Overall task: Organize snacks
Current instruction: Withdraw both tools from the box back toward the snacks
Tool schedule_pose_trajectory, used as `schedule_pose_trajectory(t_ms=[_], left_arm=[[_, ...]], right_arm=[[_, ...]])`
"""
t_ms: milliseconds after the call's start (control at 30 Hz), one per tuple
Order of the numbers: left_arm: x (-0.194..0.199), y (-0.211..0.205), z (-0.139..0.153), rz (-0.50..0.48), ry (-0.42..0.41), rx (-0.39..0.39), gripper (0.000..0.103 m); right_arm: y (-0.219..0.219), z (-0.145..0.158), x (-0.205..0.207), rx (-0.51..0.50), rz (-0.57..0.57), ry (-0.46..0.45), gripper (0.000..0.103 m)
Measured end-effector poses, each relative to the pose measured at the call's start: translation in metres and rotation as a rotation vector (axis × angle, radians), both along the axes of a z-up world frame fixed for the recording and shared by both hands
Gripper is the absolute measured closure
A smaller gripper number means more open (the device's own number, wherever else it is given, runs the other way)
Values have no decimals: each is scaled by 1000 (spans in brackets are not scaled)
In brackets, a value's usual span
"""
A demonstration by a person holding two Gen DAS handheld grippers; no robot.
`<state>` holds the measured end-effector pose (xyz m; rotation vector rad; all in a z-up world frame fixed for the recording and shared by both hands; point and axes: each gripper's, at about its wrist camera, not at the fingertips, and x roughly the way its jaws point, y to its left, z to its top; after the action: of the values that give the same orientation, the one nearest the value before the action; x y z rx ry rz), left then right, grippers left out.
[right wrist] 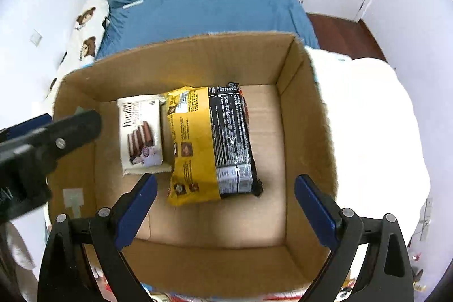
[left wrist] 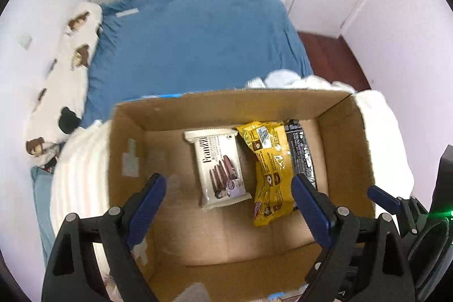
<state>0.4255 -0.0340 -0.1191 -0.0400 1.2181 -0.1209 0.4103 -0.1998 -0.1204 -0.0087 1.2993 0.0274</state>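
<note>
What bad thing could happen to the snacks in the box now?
The cardboard box sits on a soft bed beside a white blanket, so a bump could tip it. Both tools, left and right, hang open right next to each other and might knock together. The yellow packet overlaps the black packet and could slide off.

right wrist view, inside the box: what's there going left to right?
Left box wall → white wafer pack → yellow snack bag → black pack → bare box floor → right box wall.
</note>
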Motion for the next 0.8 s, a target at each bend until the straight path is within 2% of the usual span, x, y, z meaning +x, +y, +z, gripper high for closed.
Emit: schedule_pose_trajectory(t_ms=[167,267,467,600,800], left_arm=[[-46,7,31,12,-80,-1,13],[-78,8,43,21,-123,8,13],[-151,35,49,104,-187,21,13],[-194,57,29,160,-169,77,13],[-228,86,-39,221,-31,180,13]], right_arm=[[10,41,-46,-23,21,-101,4],[11,63,-80,3,23,-135,4],[6,77,-139,99,15,-172,4],[6,56,-173,144,9,-124,4],[12,-8,-197,190,-16,11,4]])
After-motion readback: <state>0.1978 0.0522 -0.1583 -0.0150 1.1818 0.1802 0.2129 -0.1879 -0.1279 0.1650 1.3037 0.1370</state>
